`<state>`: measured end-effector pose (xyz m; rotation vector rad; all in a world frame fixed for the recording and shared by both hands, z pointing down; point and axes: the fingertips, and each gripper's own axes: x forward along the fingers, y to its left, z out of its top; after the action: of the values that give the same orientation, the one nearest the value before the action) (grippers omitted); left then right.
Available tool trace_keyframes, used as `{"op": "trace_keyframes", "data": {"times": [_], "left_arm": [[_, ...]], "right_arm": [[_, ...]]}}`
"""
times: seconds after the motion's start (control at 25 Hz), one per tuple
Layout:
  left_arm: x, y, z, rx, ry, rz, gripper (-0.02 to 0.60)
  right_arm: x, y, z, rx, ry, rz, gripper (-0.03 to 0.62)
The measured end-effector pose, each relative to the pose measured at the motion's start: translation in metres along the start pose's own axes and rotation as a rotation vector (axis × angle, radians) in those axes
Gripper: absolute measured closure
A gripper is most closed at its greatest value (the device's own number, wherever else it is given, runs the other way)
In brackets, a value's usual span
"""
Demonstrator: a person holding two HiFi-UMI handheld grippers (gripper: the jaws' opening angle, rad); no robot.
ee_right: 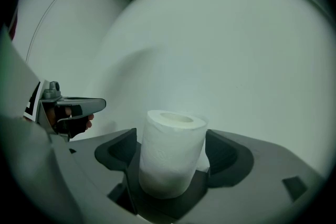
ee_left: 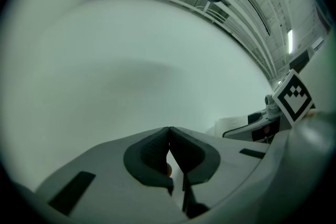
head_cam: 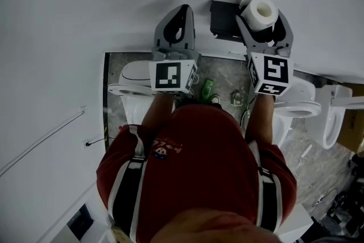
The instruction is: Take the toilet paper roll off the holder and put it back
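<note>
Before the white wall (head_cam: 85,8), above toilets (head_cam: 133,79) on marbled floor (head_cam: 227,74), your left tongs (ee_left: 169,136) are closed and empty. Your right tongs (ee_right: 173,152) are opening around the toilet paper roll (head_cam: 260,10).

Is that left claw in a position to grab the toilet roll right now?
Probably not yet. The left gripper has its jaws shut, and the toilet roll stands off to its side, between the right gripper's opening jaws. The way across looks free, though.

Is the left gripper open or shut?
Shut. In its own view the grey left gripper's dark pads meet at their tips, with nothing between them.
</note>
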<state>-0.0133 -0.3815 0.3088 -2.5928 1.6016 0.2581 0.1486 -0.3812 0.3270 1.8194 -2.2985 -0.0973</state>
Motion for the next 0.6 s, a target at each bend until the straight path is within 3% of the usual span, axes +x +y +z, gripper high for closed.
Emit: {"op": "trace_keyframes", "data": {"times": [0.6], "left_arm": [[0.000, -0.021, 0.010, 0.035, -0.003, -0.053, 0.563]], "right_arm": [[-0.028, -0.022, 0.011, 0.096, -0.093, -0.032, 0.161]]}}
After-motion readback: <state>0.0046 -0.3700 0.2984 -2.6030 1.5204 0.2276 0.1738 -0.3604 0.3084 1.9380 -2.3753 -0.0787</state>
